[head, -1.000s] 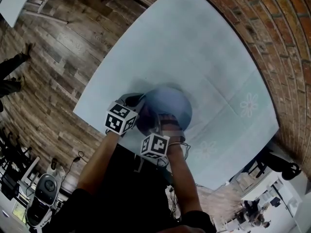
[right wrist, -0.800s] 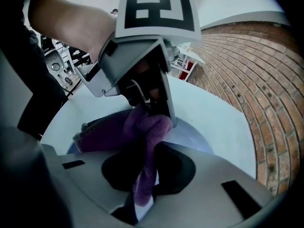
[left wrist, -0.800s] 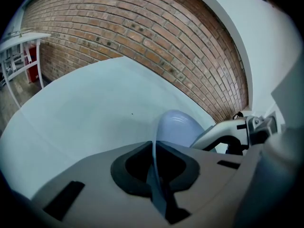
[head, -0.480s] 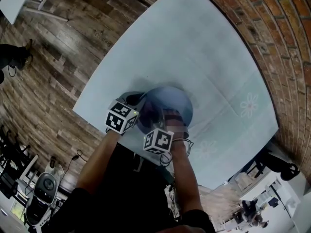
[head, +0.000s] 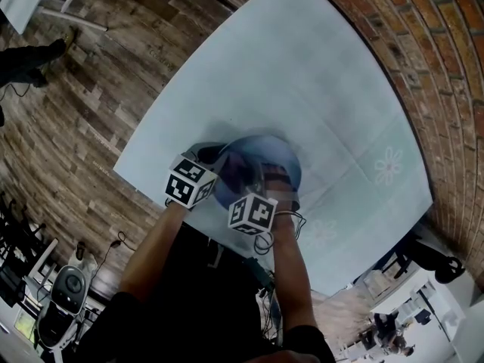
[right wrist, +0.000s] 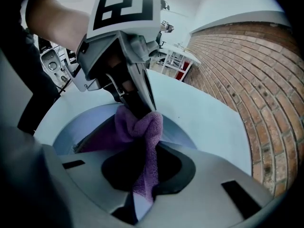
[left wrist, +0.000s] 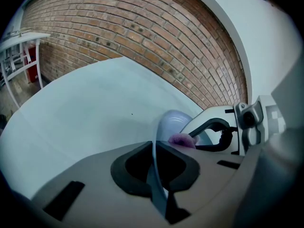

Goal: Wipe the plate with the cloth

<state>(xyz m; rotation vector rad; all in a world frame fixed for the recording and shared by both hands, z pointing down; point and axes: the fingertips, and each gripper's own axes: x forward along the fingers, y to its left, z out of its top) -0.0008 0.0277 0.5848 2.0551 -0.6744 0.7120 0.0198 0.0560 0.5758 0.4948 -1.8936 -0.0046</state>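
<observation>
**A:** Where is the plate (head: 266, 151)?

**B:** On the table (head: 302, 74), near its front edge. The left gripper (left wrist: 154, 148) is clamped on the plate's rim, which runs edge-on between its 2 jaws.

**A:** And the cloth (right wrist: 142, 127)?

**B:** It's pinched in the right gripper (right wrist: 151, 148). A purple wad is bunched at the tips and lies on the plate's face, just beside the left gripper.

**A:** How will they handle?

**B:** The plate looks thin, stiff and smooth, so I'd guess it's light and likely to skid. The rim is the sensible place to hold it. The cloth is soft and limp, so grip it by the bunch and let the wad lead each stroke. Press only gently.
</observation>
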